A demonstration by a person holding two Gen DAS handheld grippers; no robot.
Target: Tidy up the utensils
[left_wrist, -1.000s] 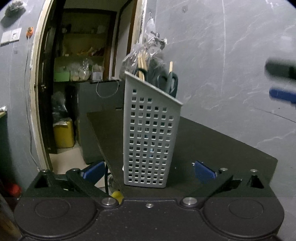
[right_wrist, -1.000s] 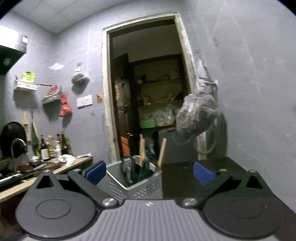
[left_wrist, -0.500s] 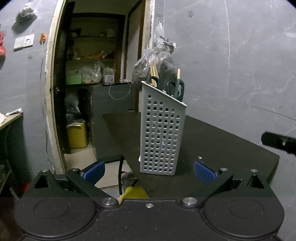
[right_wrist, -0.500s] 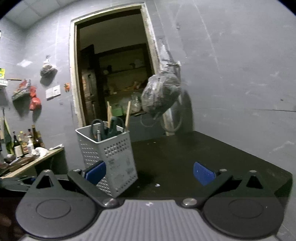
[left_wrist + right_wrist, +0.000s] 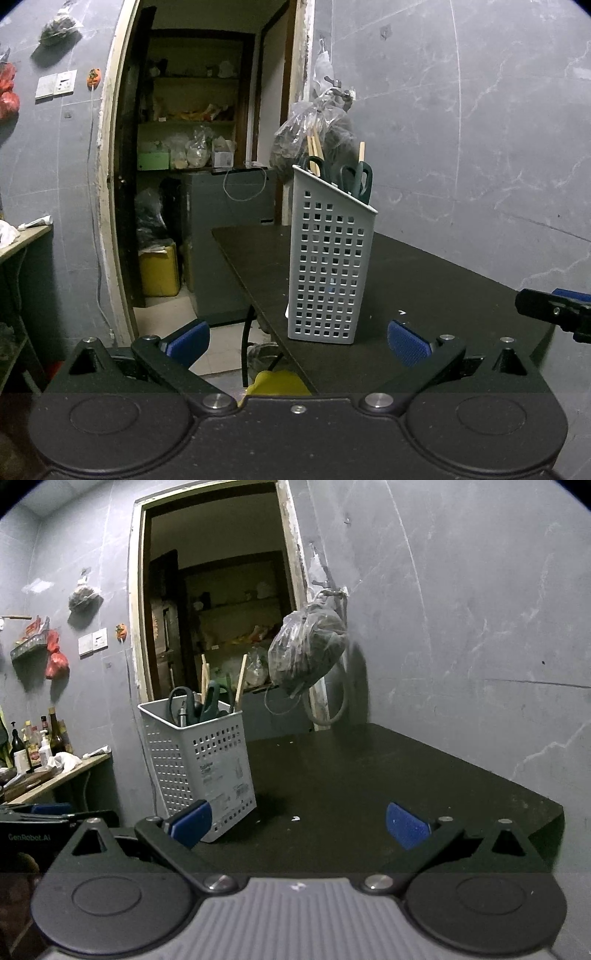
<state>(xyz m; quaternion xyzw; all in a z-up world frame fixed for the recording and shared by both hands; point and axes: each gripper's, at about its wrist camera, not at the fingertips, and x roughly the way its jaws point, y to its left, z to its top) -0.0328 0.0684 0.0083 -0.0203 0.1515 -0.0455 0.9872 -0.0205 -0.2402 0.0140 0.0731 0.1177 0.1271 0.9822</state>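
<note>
A grey perforated utensil holder (image 5: pixel 330 266) (image 5: pixel 199 764) stands upright near the left edge of a black table (image 5: pixel 436 280) (image 5: pixel 388 775). Green-handled scissors (image 5: pixel 356 181) (image 5: pixel 207 701) and wooden sticks (image 5: pixel 314 146) (image 5: pixel 240 683) poke out of its top. My left gripper (image 5: pixel 297 341) is open and empty, a little in front of the holder. My right gripper (image 5: pixel 297 821) is open and empty too, with the holder just beyond its left finger. The right gripper's tip (image 5: pixel 554 310) shows at the right edge of the left wrist view; the left gripper (image 5: pixel 48 812) shows at the left edge of the right wrist view.
A plastic bag (image 5: pixel 308 653) hangs from a wall hook behind the table. An open doorway (image 5: pixel 199 166) leads to cluttered shelves and a yellow container (image 5: pixel 159 273). A side counter with bottles (image 5: pixel 33 746) stands at the left. A grey wall (image 5: pixel 480 627) borders the table's right side.
Both grippers have drawn back from the holder, which now looks smaller and farther. The right gripper has dropped lower and moved right of the holder. Both stay open.
</note>
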